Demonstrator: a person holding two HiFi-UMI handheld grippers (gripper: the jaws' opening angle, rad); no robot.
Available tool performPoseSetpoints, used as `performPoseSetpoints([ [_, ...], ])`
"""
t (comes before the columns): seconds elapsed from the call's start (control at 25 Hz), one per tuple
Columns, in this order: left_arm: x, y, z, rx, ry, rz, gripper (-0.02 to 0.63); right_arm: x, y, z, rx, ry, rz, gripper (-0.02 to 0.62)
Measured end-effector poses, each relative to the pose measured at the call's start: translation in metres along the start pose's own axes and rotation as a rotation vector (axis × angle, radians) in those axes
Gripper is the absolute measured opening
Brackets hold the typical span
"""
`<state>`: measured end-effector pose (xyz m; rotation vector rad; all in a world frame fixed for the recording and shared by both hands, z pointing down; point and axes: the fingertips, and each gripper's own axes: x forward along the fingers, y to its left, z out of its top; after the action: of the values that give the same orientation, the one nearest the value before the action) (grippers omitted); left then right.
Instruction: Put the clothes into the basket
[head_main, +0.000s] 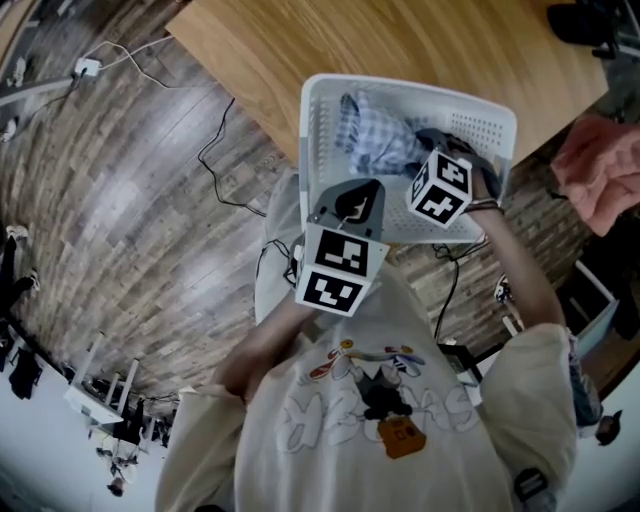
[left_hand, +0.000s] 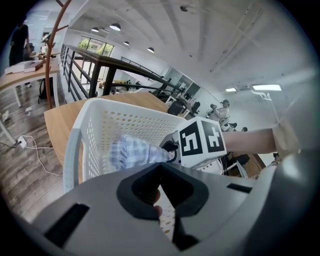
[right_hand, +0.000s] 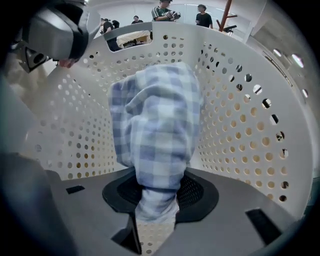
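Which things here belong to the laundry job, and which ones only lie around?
Job: checked cloth, basket, right gripper holding the cloth, left gripper.
Lying about: black floor cable, white adapter, pink fabric at the side, possibly another garment.

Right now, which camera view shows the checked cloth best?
The right gripper view: the checked cloth fills the middle, pinched in the right gripper. The head view shows it bunched inside the basket; the left gripper view shows only a blurred part.
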<state>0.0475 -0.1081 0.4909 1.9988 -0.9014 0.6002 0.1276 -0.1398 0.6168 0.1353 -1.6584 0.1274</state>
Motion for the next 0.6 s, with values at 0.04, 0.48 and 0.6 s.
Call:
performPoseSetpoints([
  [0.04,0.001,0.001,-0.001,-0.002,0.001,-0.001,0.0,0.004,0.0,0.0,-0.005,0.005,0.002,0.17],
  [0.48,0.006,-0.008,0.0,-0.045,0.011,-0.01,0.0,0.022,0.004,-0.008,-0.059,0.028,0.017,0.17],
  [0.6,0.01,-0.003,0.007,-0.066,-0.01,0.015,0.0,0.025,0.0,-0.008,-0.08,0.028,0.012,0.17],
])
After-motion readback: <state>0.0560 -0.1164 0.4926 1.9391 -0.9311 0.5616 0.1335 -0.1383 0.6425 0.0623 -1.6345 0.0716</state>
